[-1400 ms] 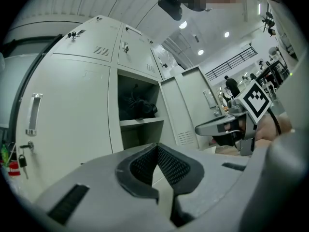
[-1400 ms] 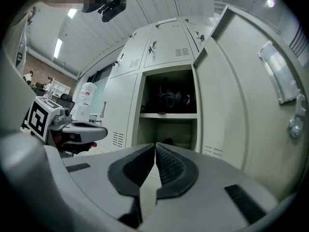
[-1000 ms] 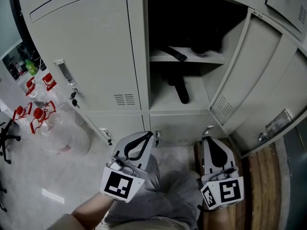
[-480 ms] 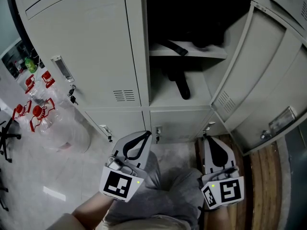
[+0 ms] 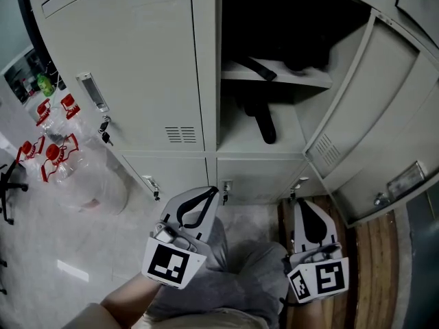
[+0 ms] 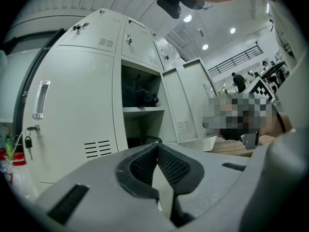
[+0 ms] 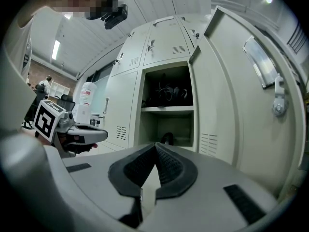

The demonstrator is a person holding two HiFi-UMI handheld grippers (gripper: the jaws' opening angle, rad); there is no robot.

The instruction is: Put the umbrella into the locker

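The black folded umbrella [image 5: 263, 123] lies on the floor of the open locker's [image 5: 295, 139] lower compartment, its end pointing out toward me; it also shows as a dark shape in the left gripper view [image 6: 141, 140] and the right gripper view [image 7: 167, 138]. Both grippers hang low in front of the locker, well short of it and above the person's grey trousers. My left gripper [image 5: 212, 193] is shut with nothing between its pads [image 6: 166, 164]. My right gripper [image 5: 302, 201] is shut and holds nothing, its pads [image 7: 168, 167] meeting at the tips.
A shelf [image 5: 274, 77] above the umbrella carries a dark bag [image 5: 305, 57] and a strap. The locker door [image 5: 374, 108] stands open to the right. Keys [image 5: 104, 136] hang from the closed door on the left. Red-capped water jugs [image 5: 58, 166] stand on the floor at left; wooden boards [image 5: 374, 252] lie at right.
The head view has drifted slightly, so the locker sits a little further right in the picture. Both grippers stay shut in the same place.
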